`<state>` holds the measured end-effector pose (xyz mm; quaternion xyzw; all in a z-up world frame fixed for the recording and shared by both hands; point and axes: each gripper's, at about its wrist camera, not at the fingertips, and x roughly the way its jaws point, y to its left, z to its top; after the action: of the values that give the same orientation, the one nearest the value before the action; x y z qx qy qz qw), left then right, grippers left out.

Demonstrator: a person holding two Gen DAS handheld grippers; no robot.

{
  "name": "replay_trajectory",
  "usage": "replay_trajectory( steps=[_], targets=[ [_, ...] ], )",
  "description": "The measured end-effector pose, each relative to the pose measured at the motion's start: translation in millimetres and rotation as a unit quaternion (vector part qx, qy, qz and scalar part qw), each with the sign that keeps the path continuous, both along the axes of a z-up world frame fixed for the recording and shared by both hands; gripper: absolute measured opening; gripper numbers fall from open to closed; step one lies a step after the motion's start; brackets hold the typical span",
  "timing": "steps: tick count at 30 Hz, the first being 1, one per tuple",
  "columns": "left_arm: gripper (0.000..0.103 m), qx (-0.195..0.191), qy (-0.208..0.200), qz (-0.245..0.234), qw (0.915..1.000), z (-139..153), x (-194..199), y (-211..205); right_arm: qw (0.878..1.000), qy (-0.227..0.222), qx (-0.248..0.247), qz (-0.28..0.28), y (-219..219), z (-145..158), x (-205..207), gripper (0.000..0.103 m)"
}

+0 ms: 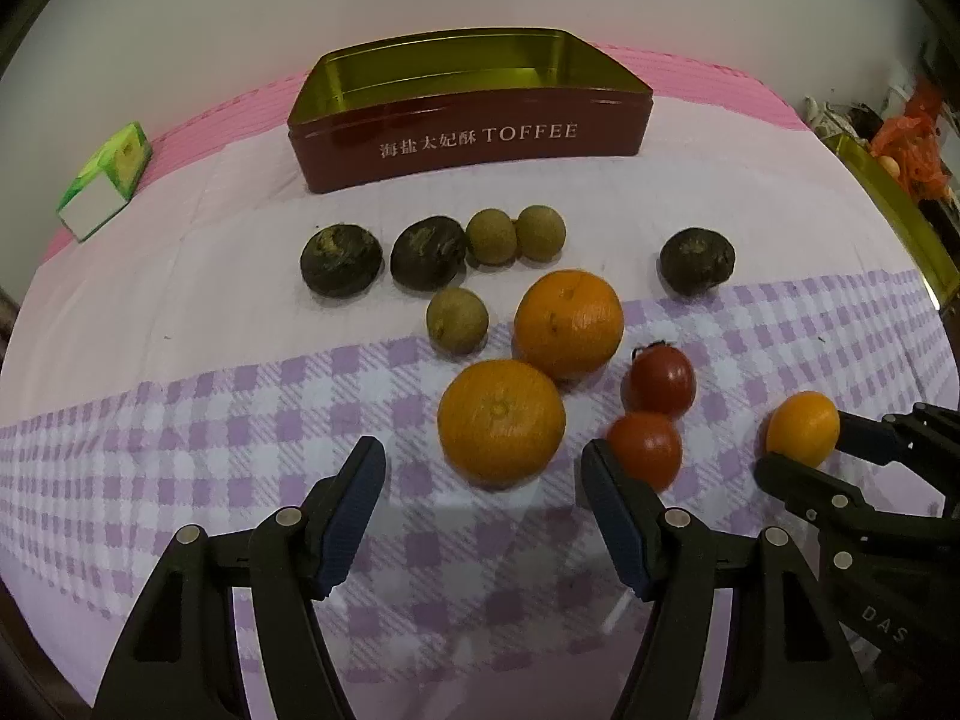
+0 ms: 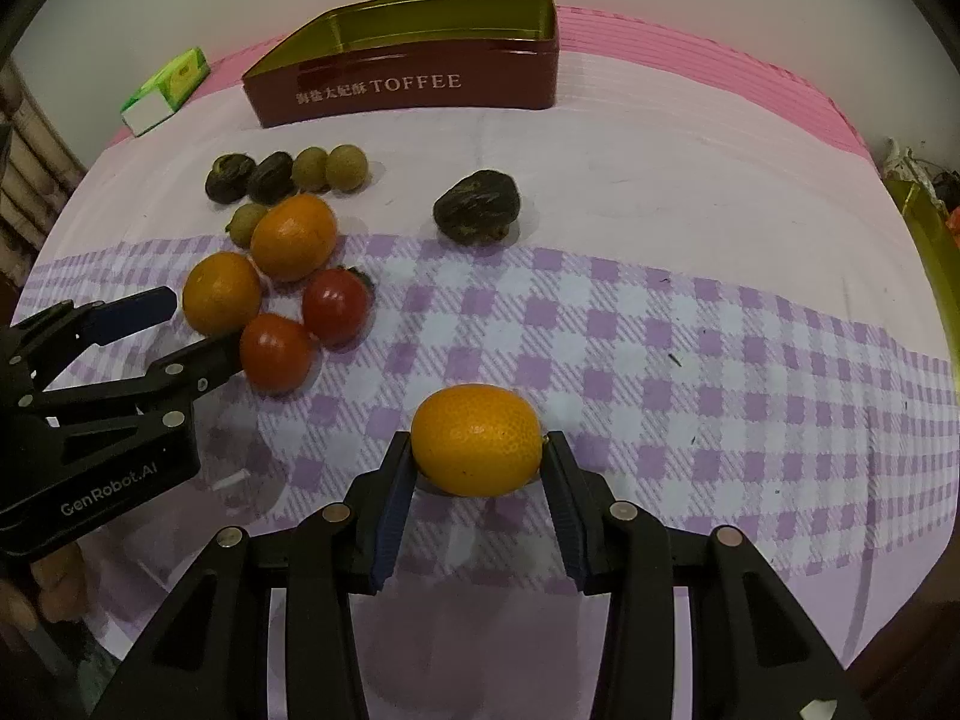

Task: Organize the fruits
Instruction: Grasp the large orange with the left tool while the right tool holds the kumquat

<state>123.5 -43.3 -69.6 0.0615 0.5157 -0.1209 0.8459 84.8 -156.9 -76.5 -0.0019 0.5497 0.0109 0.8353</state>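
From the left wrist camera we see our left gripper (image 1: 483,471) spread wide and holding nothing, its blue-padded fingers (image 1: 354,510) low over the purple checked cloth (image 1: 180,450). The nearest orange (image 1: 501,420) lies just ahead of the fingertips, roughly centred on the gap but not between them, and a second orange (image 1: 569,321) touches it behind. A cherry tomato (image 1: 645,449) sits right against the tip of the right-hand finger, with another tomato (image 1: 662,381) just behind. Farther back lie three longans (image 1: 457,320) and three dark water chestnuts (image 1: 341,259), then the open red TOFFEE tin (image 1: 468,138). At the right edge, the right gripper (image 1: 798,450) brackets a small kumquat (image 1: 802,429).

From the right wrist camera, the kumquat (image 2: 477,439) rests on the cloth between the right gripper (image 2: 480,450) fingertips, both pads (image 2: 396,480) touching its sides: we are grasping it. The left gripper (image 2: 186,324) appears at the left, beside the orange (image 2: 221,291) and tomato (image 2: 276,351).
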Motion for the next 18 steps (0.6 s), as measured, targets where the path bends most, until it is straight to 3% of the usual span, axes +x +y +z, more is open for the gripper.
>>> replay_trajectory(
  steps=[9,18],
  targets=[
    [0.068,-0.003,0.006,0.008,0.9999,-2.0,15.1,1.9,1.0,-0.002,0.0,-0.005,-0.4,0.5,19.9,0.04],
    [0.051,-0.017,0.022,0.011,0.9996,-6.2,27.3,8.4,1.0,-0.005,-0.001,-0.002,-7.2,2.0,26.0,0.04]
  ],
)
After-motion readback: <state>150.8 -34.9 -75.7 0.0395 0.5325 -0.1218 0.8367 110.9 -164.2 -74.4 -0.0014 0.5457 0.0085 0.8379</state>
